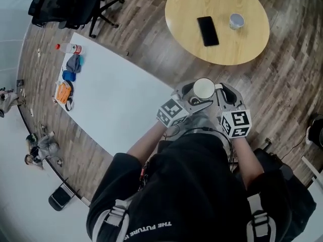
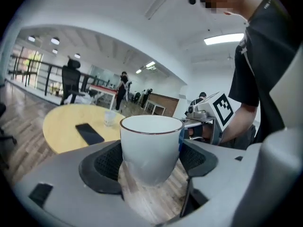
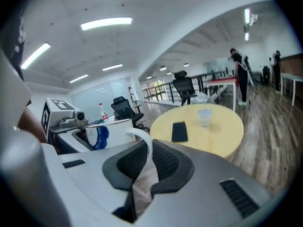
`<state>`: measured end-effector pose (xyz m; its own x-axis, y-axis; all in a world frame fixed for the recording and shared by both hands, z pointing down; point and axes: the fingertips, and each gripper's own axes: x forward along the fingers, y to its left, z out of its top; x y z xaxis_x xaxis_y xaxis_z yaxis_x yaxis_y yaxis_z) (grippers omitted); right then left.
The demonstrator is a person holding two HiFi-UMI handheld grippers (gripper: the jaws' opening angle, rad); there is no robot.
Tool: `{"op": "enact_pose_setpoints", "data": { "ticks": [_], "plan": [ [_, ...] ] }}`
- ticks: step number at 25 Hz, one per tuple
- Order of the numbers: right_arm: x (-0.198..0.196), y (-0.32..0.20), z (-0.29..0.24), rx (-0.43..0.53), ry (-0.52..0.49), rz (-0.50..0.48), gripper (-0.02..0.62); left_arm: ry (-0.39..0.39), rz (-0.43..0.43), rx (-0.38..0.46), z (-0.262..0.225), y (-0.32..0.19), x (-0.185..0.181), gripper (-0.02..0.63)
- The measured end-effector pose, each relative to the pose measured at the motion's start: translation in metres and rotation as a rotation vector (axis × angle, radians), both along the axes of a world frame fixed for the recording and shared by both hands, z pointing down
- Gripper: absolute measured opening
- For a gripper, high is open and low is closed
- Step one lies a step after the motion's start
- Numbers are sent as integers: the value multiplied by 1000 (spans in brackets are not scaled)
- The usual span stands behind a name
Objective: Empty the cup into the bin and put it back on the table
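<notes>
Cup (image 2: pixel 151 148) held upright in mid-air close to torso, near side of round table (image 1: pixel 181 14). Left gripper (image 2: pixel 152 162) clamped on cup body, right gripper (image 3: pixel 144 164) pinched on thin handle (image 3: pixel 144 143). Judged likely ceramic: rigid, glazed, slippery, breakable, fairly light. Body grip judged safer than handle alone

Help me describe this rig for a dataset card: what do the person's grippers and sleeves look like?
Both the left gripper and right gripper have smooth grey shells with black ribbed pads. Each carries a white cube printed with black square markers. The person wears a black short-sleeved shirt.
</notes>
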<state>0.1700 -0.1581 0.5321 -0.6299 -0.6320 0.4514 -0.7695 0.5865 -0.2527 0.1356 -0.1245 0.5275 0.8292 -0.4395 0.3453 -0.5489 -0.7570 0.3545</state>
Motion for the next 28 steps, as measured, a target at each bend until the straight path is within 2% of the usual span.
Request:
{"op": "enact_pose_setpoints", "data": {
  "ticks": [3,6,10,13,16,20,24,28],
  "plan": [
    [-18,-12,-55,203,-6,-58,44,-49,-49,196,-49,-10,-15,368],
    [-51,-16,-84,288,-27,-143,44,-86,-151,279,-76,-10,-45,368],
    [-124,6,-101,324,-65,-306,45,-123,-332,290,-90,17,-110,368],
    [-209,39,-114,336,-124,-490,45,-179,-527,312,-104,53,-185,368],
    [-303,90,-123,337,-200,-692,46,-255,-752,332,-115,105,-268,368],
    [-397,170,-126,319,-224,-891,46,-309,-959,312,-118,184,-352,368],
    [-443,226,-110,298,-167,-1002,45,-292,-1061,280,-101,240,-394,368],
    [-473,252,-81,285,-99,-1059,46,-300,-1070,228,-69,264,-422,368]
  ]
}}
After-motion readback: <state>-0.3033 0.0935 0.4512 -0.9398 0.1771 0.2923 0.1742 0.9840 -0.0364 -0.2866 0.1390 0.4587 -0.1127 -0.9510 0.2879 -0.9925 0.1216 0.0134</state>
